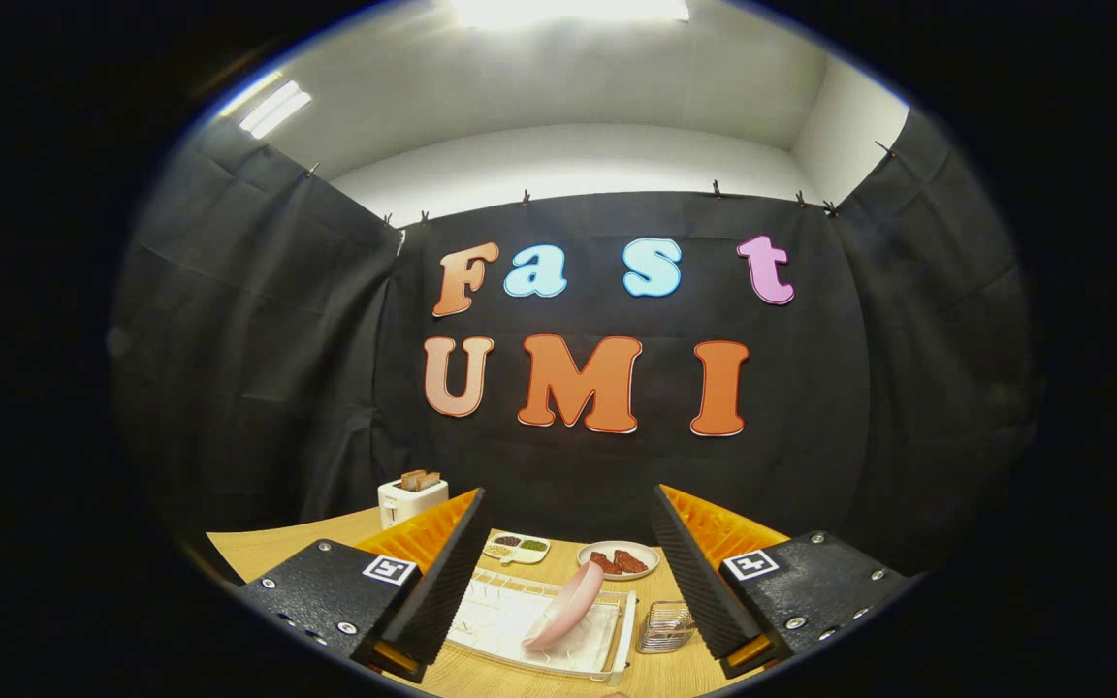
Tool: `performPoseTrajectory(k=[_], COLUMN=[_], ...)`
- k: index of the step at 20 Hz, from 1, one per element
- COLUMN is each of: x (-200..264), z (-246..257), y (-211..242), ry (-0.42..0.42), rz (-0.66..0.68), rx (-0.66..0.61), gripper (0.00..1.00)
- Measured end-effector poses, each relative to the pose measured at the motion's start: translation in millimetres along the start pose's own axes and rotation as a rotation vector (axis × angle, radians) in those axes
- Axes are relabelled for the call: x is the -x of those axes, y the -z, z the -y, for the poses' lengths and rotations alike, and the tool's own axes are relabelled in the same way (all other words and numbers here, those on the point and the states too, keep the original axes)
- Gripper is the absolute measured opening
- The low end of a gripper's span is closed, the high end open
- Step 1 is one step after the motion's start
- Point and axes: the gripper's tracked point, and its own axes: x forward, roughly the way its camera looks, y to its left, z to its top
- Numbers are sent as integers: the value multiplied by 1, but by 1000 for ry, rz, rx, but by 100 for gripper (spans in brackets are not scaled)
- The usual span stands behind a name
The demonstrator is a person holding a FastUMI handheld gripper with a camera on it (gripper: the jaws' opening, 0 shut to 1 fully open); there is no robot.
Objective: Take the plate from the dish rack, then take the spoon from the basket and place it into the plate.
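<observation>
The claw (566, 582) hangs above the light wooden worktop (326, 545) with its two fingers spread wide apart, holding nothing; the whole scene lies in the gap between them.

Between the fingers and just ahead of them sits the white wire dish rack on its white drip tray (510, 620). The pink round plate (566, 606) stands on edge in the rack, tilted, leaning toward the right end of the rack, with its top rim pointing away from the claw. It touches neither finger.

Just beside the right end of the rack, close to the inner side of the right finger, stands the small wire-mesh basket (667, 626). Something metallic seems to be inside it, but it is too small to say whether the spoon is there.

Beyond the rack, farther along the worktop, lie two dishes side by side and apart from one another: a white divided dish with dark and green fillings (517, 548) on the left, and a round white plate with reddish-brown pieces of food (619, 559) on the right.

Past the left finger, near the far edge of the worktop, a white toaster (411, 499) stands with brown slices of toast sticking up from its slots. Behind it hangs the black cloth of the booth.
</observation>
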Motion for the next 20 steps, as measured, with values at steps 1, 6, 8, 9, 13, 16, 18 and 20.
performPoseTrajectory(k=[1, 6, 8, 9, 13, 16, 18, 20], x=[0, -4, -6, -8, -23, -38, -47, -57], z=[-1, 3, 5, 5, 9, 8, 7, 2], y=[0, -1, 3, 5, 25, 39, 49, 65], ry=[-2, 6, 8, 5, -10, -22, -34, -65], rz=[0, -3, -24, -35, -130, -222, -283, -349], rx=[2, 1, -11, -17, -26, -42, -46, -40], gripper=[99, 99, 98, 98, 98, 99, 99, 99])
